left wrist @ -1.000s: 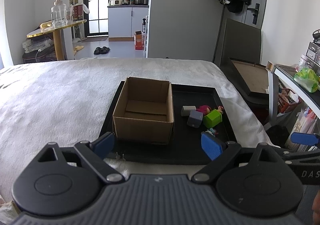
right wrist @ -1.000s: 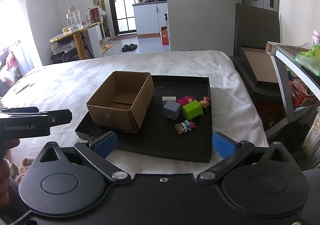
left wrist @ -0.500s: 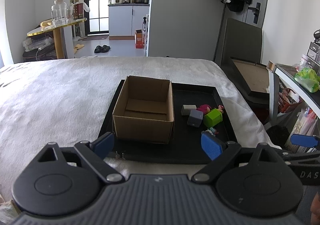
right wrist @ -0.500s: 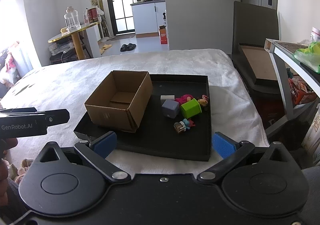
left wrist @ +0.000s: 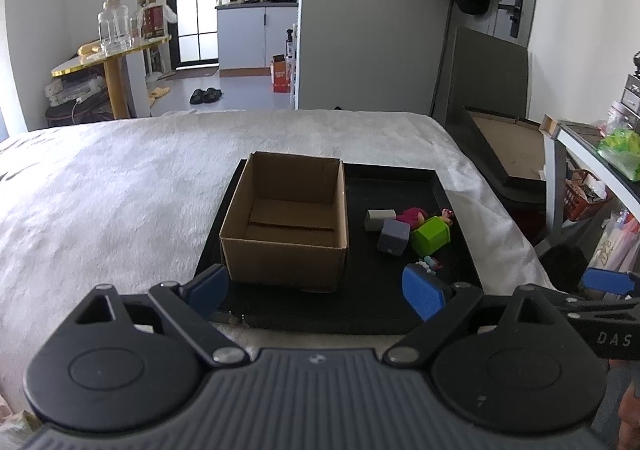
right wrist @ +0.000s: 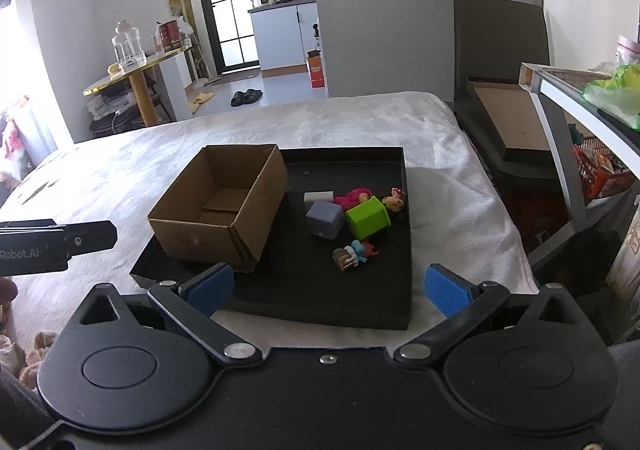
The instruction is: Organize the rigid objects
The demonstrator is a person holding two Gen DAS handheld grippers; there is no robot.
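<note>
Left wrist view first: our left gripper [left wrist: 316,292] hangs over the near edge of the tray [left wrist: 360,314], its blue pads spread wide with nothing between them. From the right wrist, our right gripper [right wrist: 328,288] sits the same way — pads well apart and empty — just short of the tray's near rim.

The tray is black and lies on a white blanket [left wrist: 100,189]. On the tray's left half stands an open box [left wrist: 286,221] of brown cardboard, upright, with only its bottom flaps showing inside. On the tray's right half lie the toys, all outside the box. Nearest the tray's front edge is a small figure [right wrist: 354,253] with blue and red parts, lying on its side, apart from the others. Behind it sit a grey-purple cube [right wrist: 325,218] and a green cube [right wrist: 368,217], close beside each other; the green one is tilted. Just behind these, a pale block [right wrist: 319,196] lies flat, and a pink doll [right wrist: 354,197] lies against the green cube, its head near the tray's right wall.

Beyond the tray, the blanket runs on to the far edge of the bed.
</note>
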